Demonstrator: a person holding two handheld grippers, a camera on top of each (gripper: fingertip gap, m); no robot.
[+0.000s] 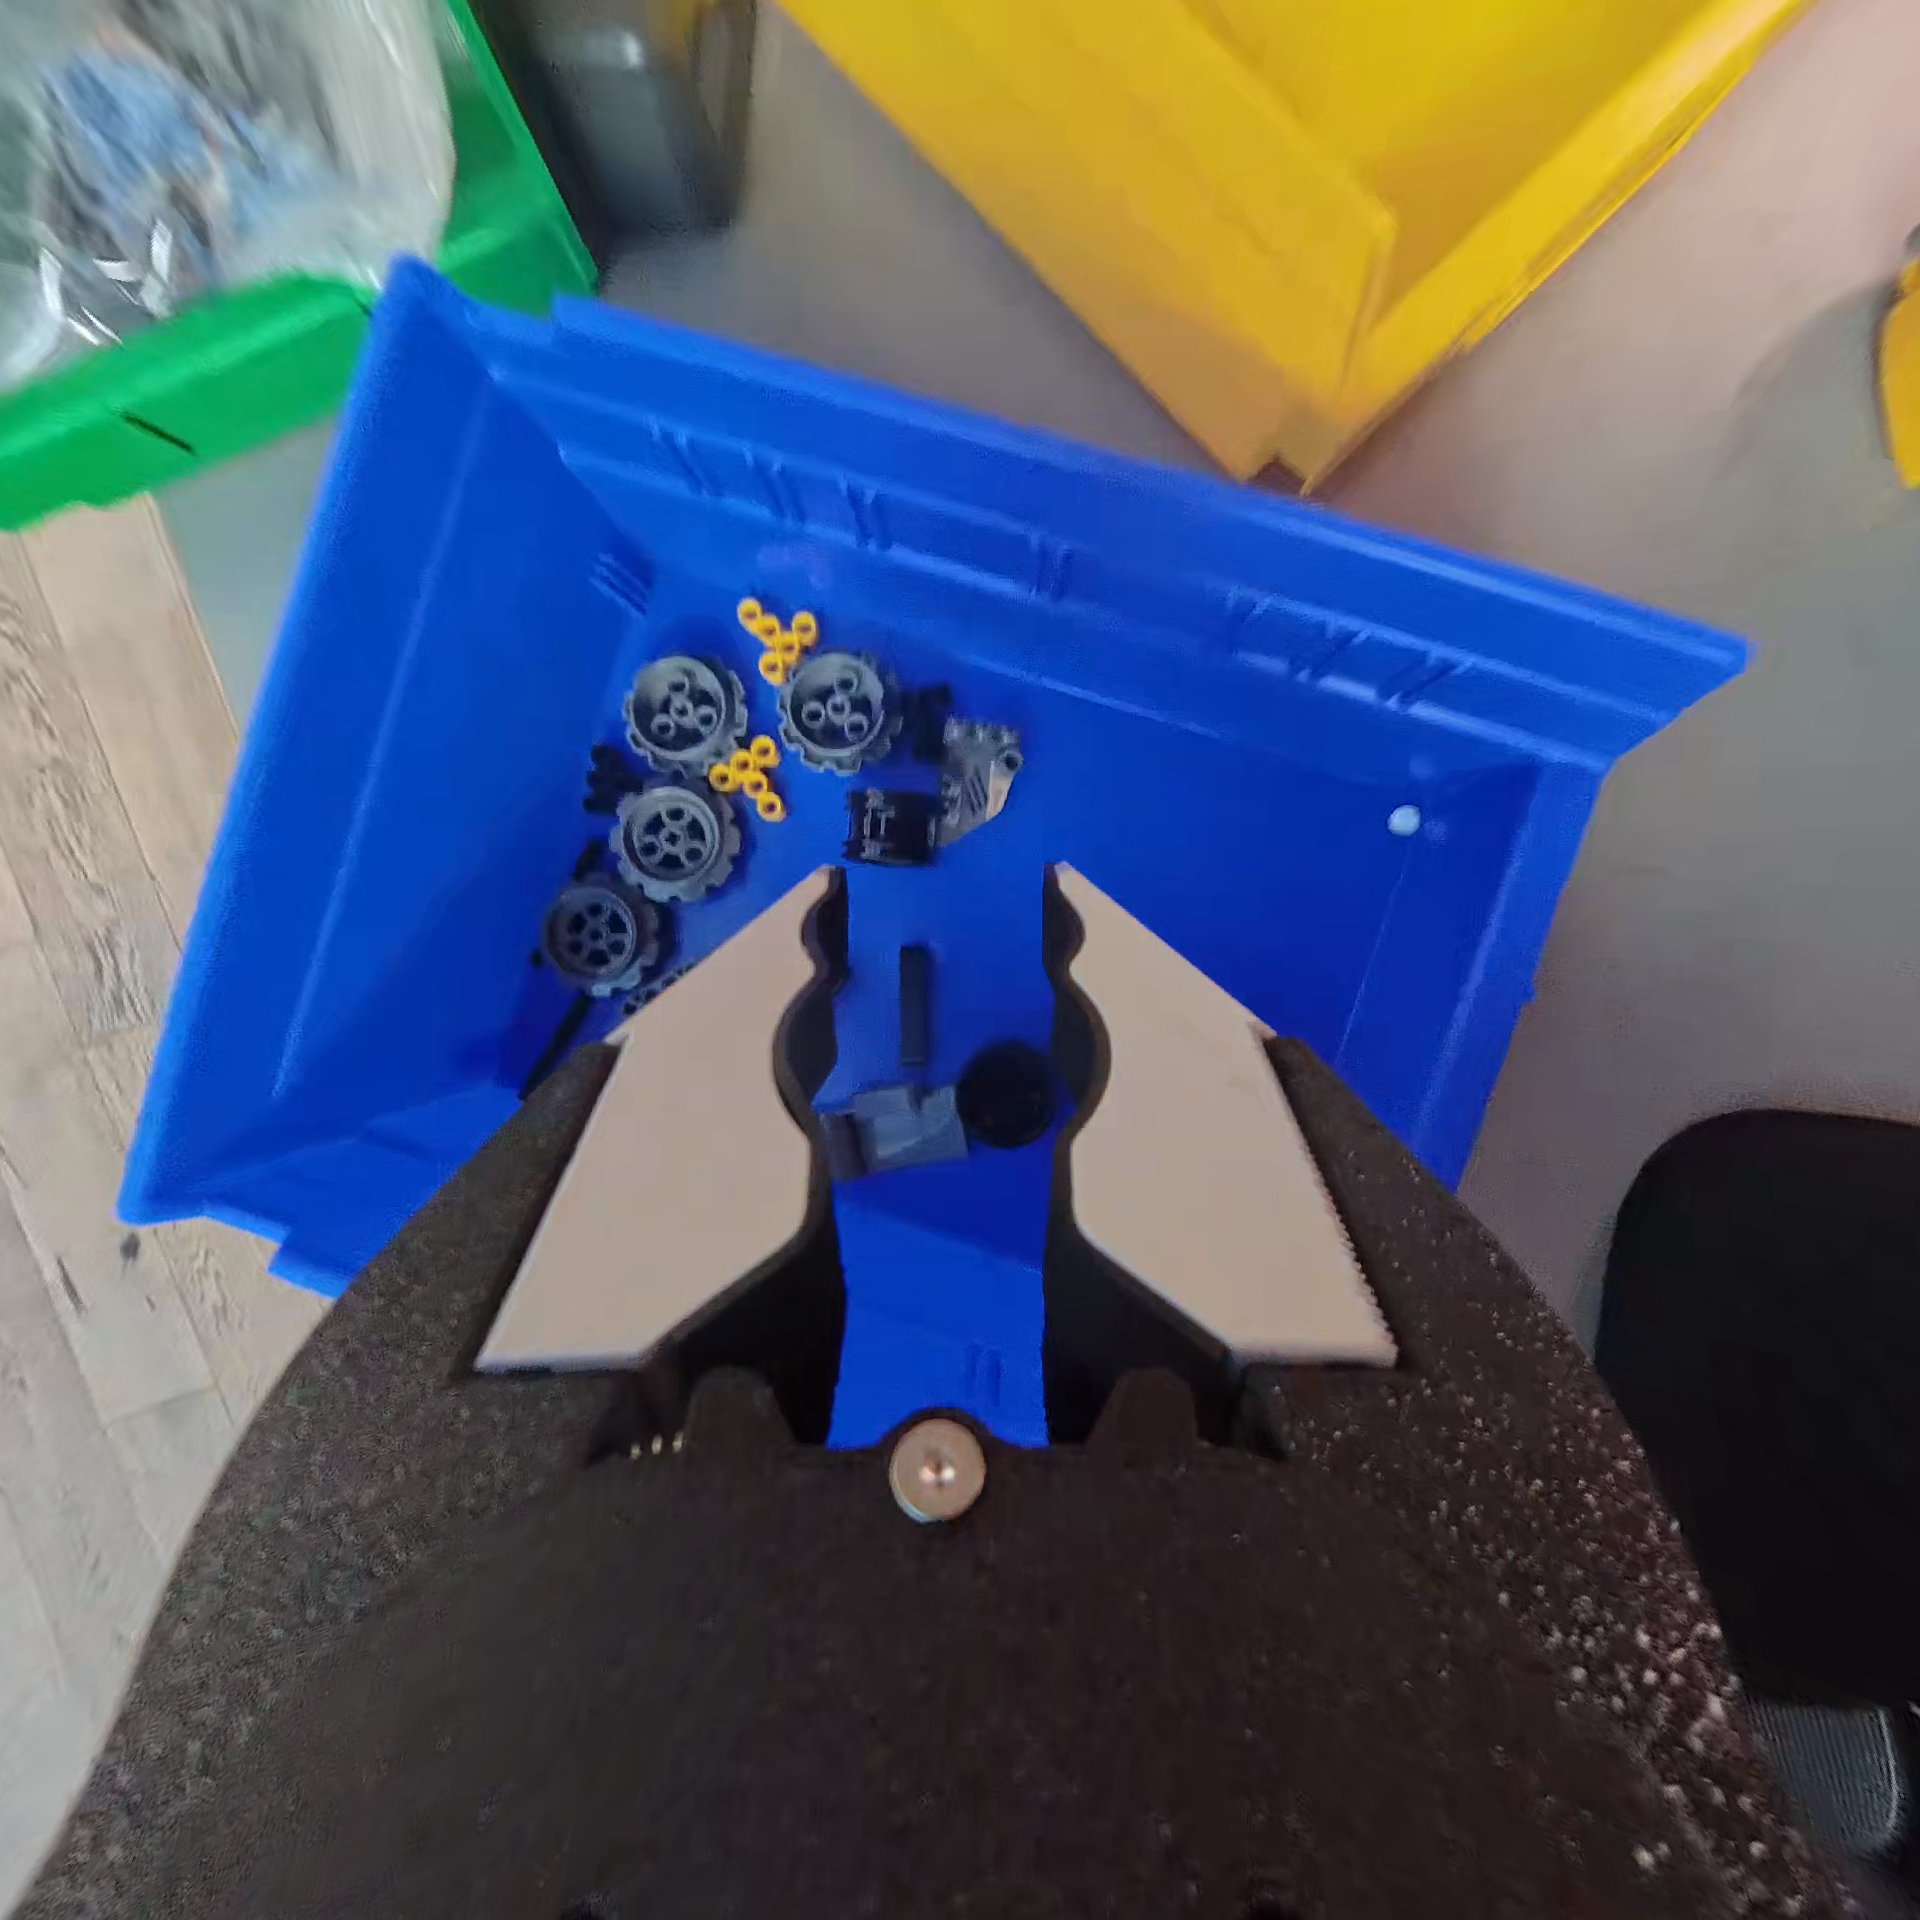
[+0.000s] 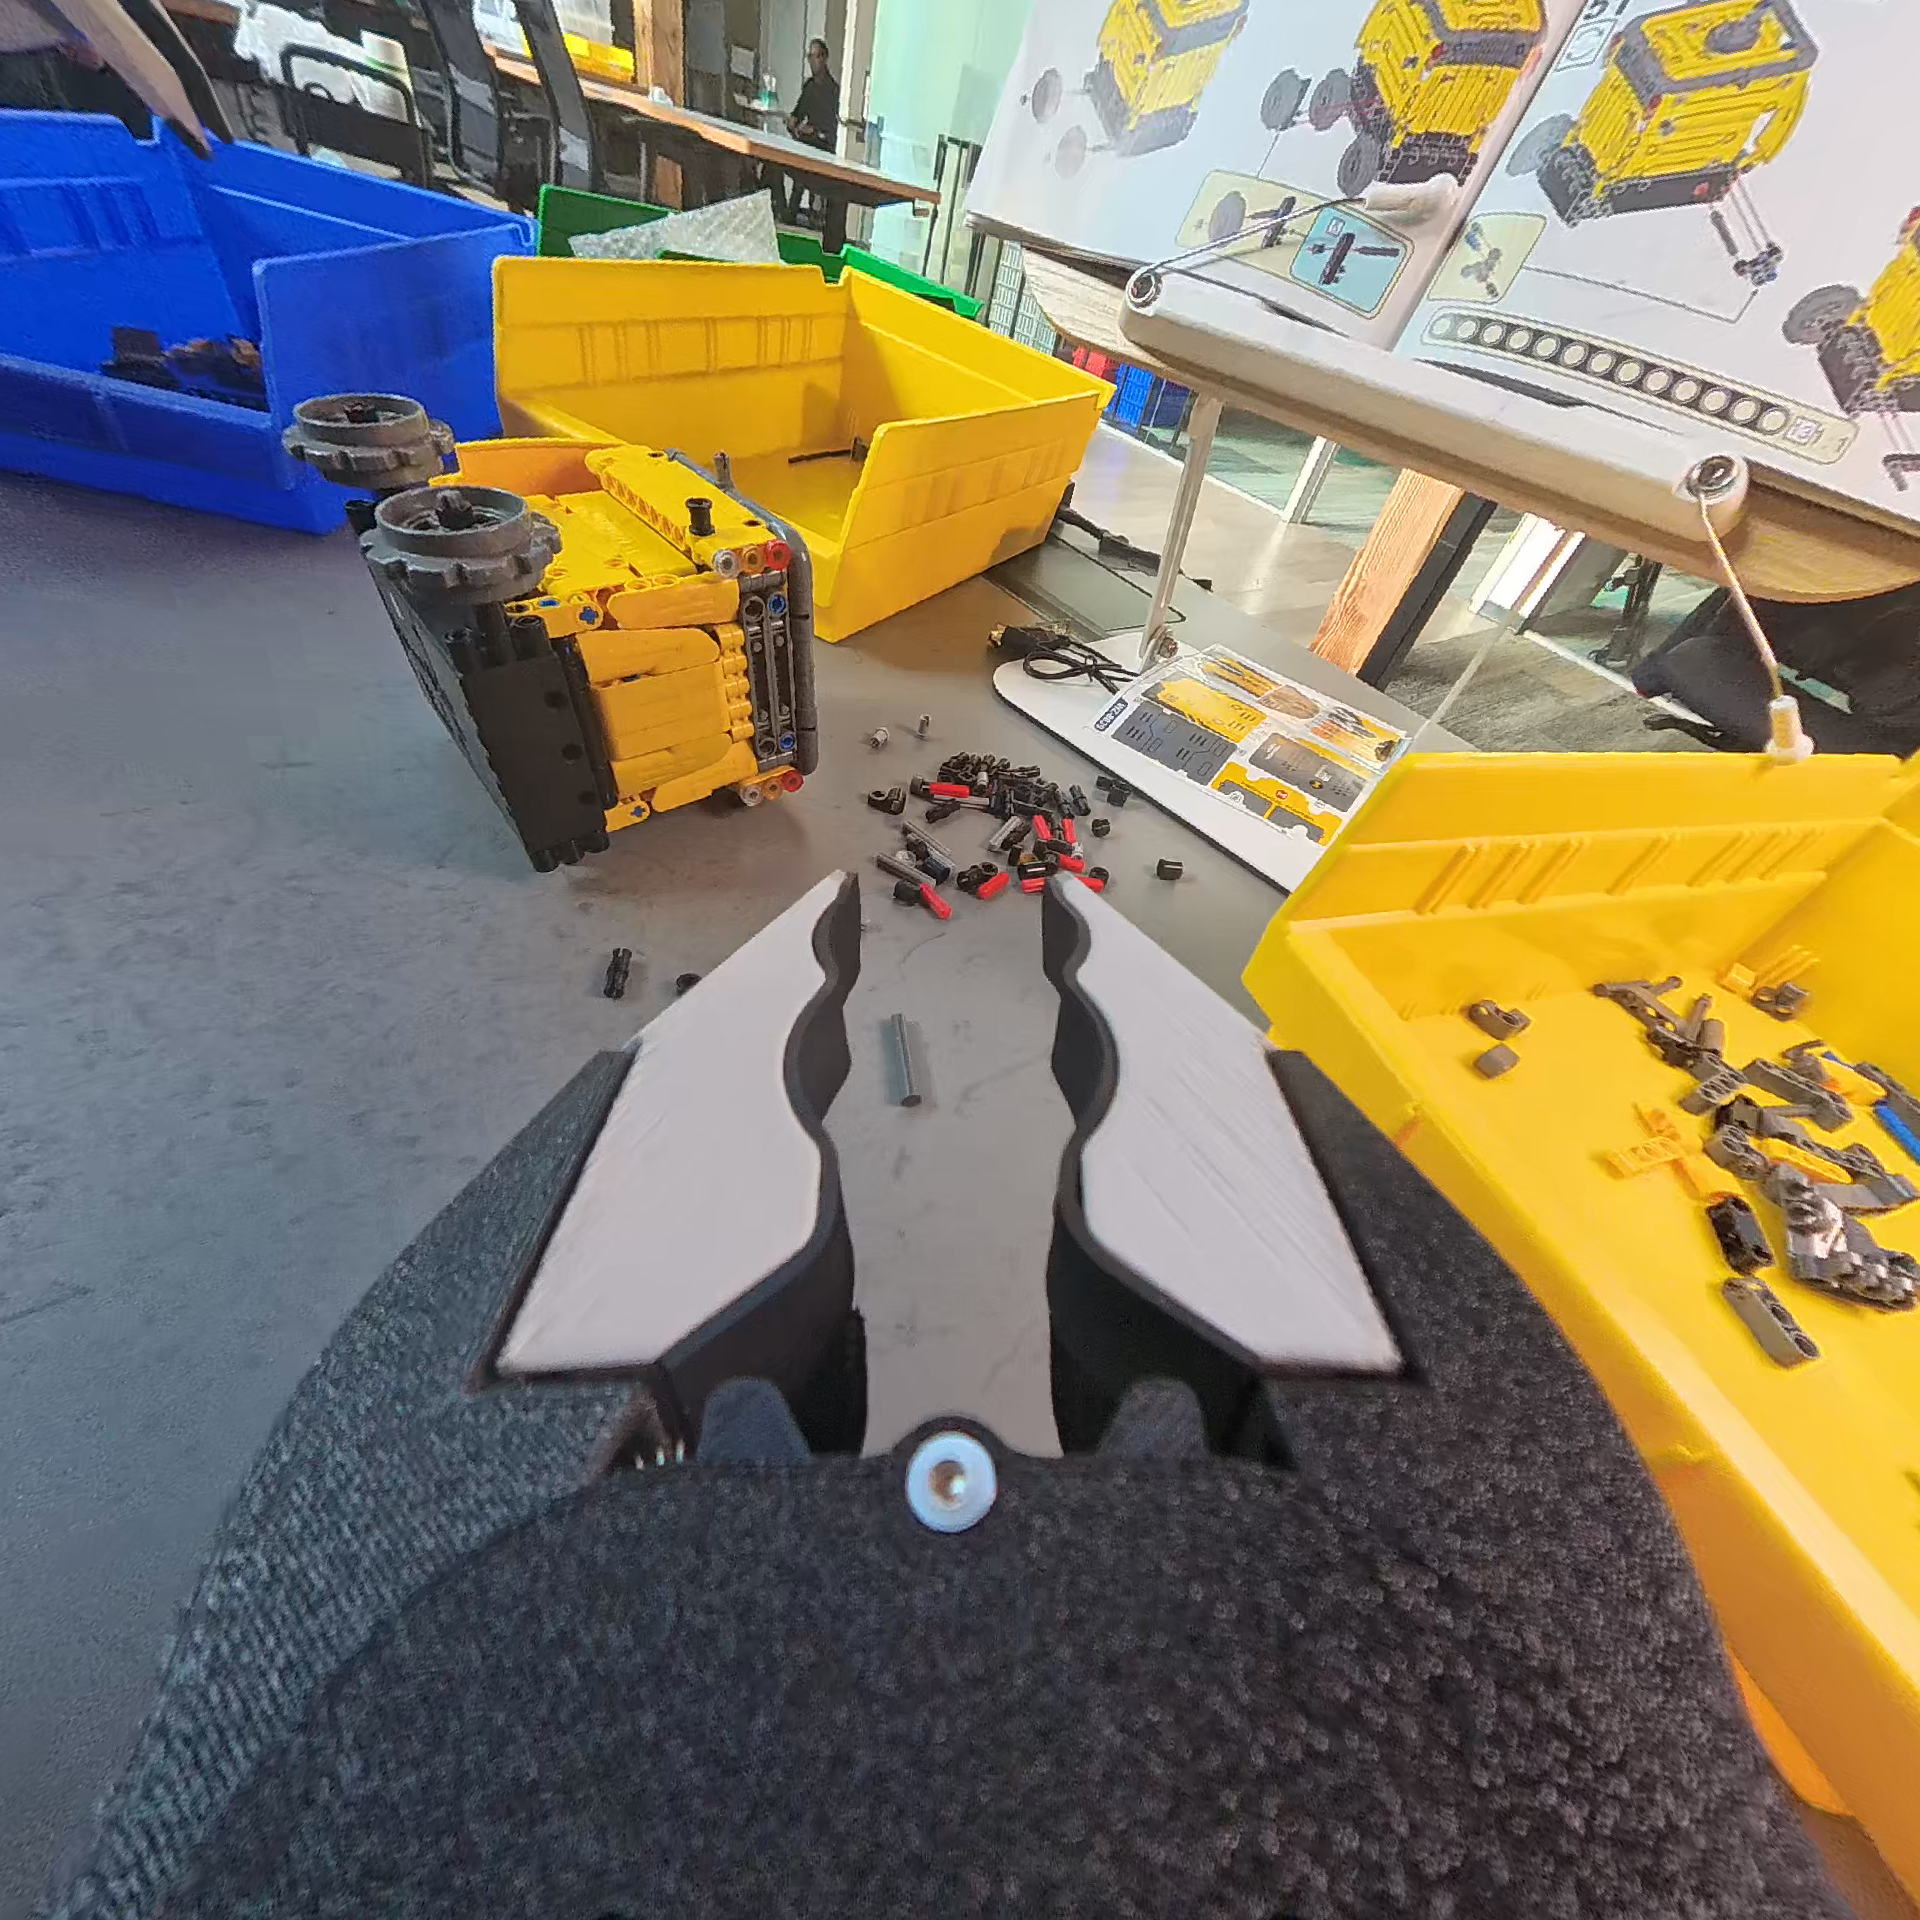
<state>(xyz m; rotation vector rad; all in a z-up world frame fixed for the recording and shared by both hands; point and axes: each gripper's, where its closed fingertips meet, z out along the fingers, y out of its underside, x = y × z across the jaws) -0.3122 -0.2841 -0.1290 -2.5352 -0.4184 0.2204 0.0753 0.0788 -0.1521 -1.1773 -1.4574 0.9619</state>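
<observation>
The left tool [image 1: 943, 883] hung over the blue bin [image 1: 436, 727], jaws apart and empty, above four grey wheels [image 1: 681, 712], yellow connectors [image 1: 777, 634] and dark parts. The right tool [image 2: 951, 894] stood just as wide and empty, low over the desk [image 2: 208, 1039], with a grey axle [image 2: 902, 1060] lying between its fingers.

Only the right view showed the yellow model [image 2: 623, 665] on its side with two wheels fitted, the scattered pins [image 2: 997, 821], the instruction sheets [image 2: 1507, 187] and the yellow bin [image 2: 1455, 935] of parts.
</observation>
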